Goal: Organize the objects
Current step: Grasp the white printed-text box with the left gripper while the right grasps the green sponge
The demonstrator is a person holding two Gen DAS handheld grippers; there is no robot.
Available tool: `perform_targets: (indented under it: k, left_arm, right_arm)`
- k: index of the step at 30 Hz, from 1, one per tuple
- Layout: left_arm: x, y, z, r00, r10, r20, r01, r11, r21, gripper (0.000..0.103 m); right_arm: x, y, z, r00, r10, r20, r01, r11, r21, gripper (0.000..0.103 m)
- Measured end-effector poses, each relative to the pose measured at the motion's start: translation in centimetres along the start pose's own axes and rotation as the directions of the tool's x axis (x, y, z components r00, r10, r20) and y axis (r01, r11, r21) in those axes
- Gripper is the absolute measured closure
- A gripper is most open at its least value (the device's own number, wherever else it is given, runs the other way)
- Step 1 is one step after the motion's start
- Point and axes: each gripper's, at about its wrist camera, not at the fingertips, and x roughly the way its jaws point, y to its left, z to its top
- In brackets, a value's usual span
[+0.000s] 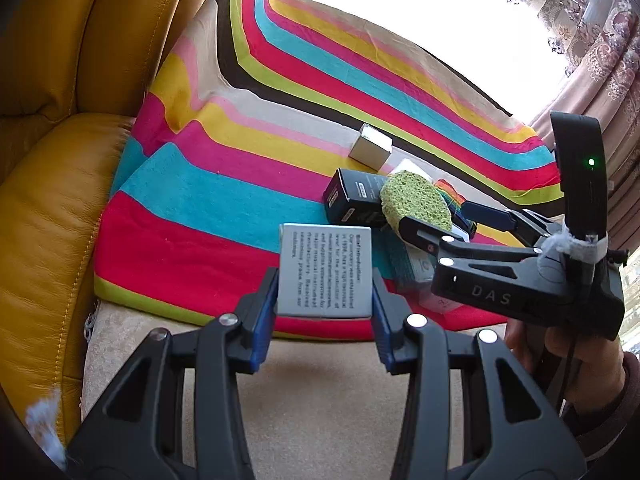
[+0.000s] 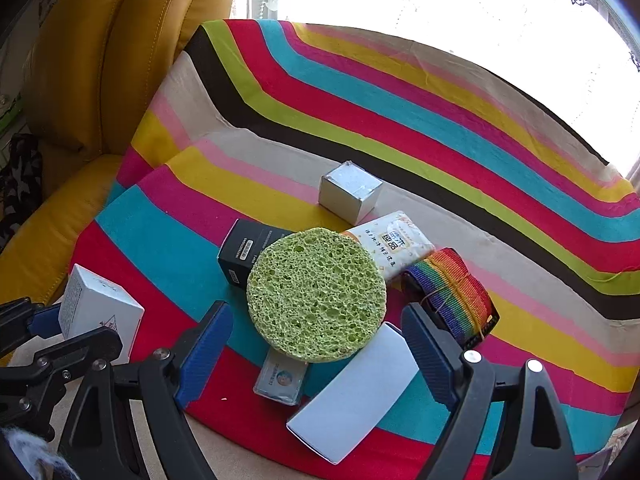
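Green round sponge [image 2: 316, 294], topping the heap mid-blanket [image 2: 400, 128]: right gripper [image 2: 316, 354] spread wide at its near edge (left gripper [image 1: 325, 298] pinches a white box [image 1: 325, 272]); advice: lower squarely, clamp only the sponge, avoid the white card [image 2: 354, 390].

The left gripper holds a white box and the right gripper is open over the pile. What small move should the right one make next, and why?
Probably lower the right gripper and close it on the green sponge. Its jaws are open and empty, and the sponge lies on top of the pile, over the black box and white card, so it comes off first. The left gripper is busy with the white box.
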Motion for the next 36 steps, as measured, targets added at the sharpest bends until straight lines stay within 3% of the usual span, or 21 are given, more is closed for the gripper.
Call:
perform_targets:
  k: [14,16,25,36]
  left_arm:
    - [0.3,0.2,-0.1,1.0,-0.022,-0.012,0.022,1.0,-0.012,0.057]
    - [0.3,0.2,-0.1,1.0,-0.022,-0.012,0.022,1.0,-0.013,0.057]
    - [0.3,0.2,-0.1,1.0,-0.021,-0.01,0.021,1.0,-0.013,0.057]
    - [0.1,-0.3,-0.2,1.0,-0.006,-0.001,0.006,1.0,0.009,0.057]
  right_arm:
    - [2.4,0.0,0.8,0.999,0.009,-0.04,-0.009,1.0,-0.016,0.016]
    - [2.4,-0.1,0.8,0.999,0.012,-0.042,-0.013,1.0,-0.012,0.021]
    - [0.7,0.2,0.4,1.0,-0.015,0.02,0.015,1.0,-0.018,0.021]
    - [-3.7,-0.9,-2.5,0.993,-0.06,0.098,0.053,0.996,0.071,0.021]
